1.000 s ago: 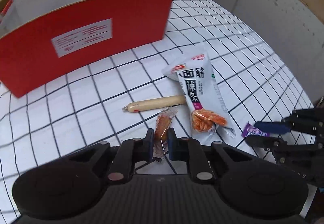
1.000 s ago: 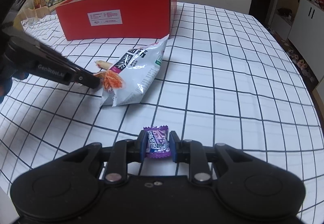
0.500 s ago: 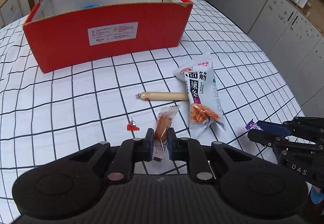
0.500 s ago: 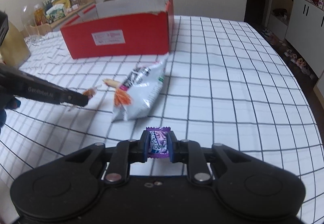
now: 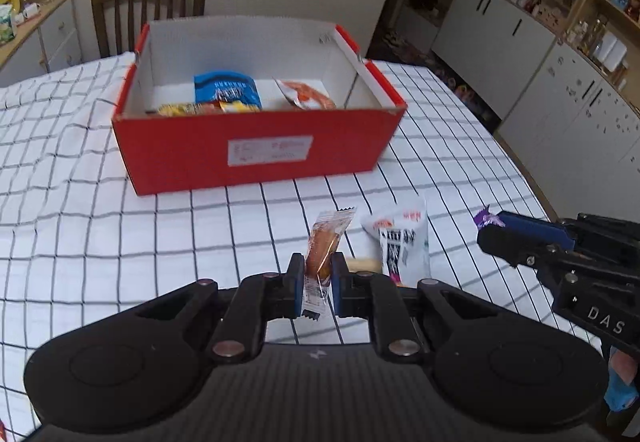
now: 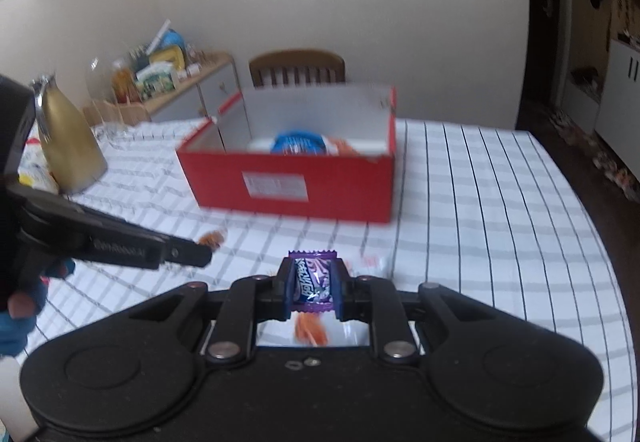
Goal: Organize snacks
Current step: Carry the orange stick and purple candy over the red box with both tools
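Note:
My left gripper [image 5: 316, 284] is shut on a small clear packet with an orange-brown snack [image 5: 325, 242], held above the table. My right gripper [image 6: 312, 284] is shut on a purple wrapped candy [image 6: 312, 282], also lifted; it shows at the right of the left wrist view [image 5: 516, 230]. The open red box [image 5: 260, 154] stands ahead with several snack packets inside, among them a blue one [image 5: 226, 90]; it shows in the right wrist view too [image 6: 296, 186]. A white spicy-strip bag [image 5: 402, 238] and a sausage stick [image 5: 362, 264] lie on the table below.
The table has a white cloth with a black grid [image 5: 80, 202]. A gold jug [image 6: 66, 146] stands at the left. A wooden chair [image 5: 148, 10] stands behind the box. A sideboard with clutter [image 6: 160, 82] is at the back left, cabinets [image 5: 560, 90] at the right.
Both grippers have risen with their snacks and tilted up toward the box. The inside of the box has come into view.

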Tool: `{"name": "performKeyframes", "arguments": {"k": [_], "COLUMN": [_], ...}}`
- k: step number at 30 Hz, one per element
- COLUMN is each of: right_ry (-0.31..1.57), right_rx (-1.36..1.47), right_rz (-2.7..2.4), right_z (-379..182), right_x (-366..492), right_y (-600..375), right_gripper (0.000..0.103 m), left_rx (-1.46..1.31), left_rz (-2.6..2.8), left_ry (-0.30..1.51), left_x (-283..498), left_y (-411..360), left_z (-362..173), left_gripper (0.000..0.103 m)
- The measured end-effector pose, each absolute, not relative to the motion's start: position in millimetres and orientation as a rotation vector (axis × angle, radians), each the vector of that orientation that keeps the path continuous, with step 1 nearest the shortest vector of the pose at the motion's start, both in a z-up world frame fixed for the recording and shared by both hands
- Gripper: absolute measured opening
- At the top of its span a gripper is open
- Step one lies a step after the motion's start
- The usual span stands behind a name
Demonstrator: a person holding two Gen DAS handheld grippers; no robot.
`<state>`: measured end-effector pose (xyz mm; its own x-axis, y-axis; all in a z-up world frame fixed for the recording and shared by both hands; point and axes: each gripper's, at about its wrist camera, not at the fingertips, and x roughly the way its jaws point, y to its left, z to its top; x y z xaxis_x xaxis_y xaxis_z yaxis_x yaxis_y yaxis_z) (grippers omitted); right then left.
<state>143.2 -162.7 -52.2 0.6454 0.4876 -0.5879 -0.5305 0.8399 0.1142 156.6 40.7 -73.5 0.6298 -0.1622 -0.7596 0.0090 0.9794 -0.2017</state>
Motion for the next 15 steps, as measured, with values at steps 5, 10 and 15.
{"name": "performKeyframes", "arguments": {"k": [5,10,15], "right_ry": [0.582,0.532,0.520], "right_rx": [-0.100,-0.121,-0.121], "right_rz": [0.594,0.604,0.604], "right_z": [-30,-15,-8], "right_x": [164,182,204], "right_y": [-148,-138,-126], "right_gripper": [0.017,0.017,0.017], "left_rx": [-0.172,-0.151,-0.135], "left_rz": [-0.059,-0.013,0.022], "left_ry": [0.844,0.799,0.769], "left_x": [171,185,204], "left_y": [51,60,70], "left_z": [-56,-36,-23], "left_gripper": [0.013,0.013,0.013]}}
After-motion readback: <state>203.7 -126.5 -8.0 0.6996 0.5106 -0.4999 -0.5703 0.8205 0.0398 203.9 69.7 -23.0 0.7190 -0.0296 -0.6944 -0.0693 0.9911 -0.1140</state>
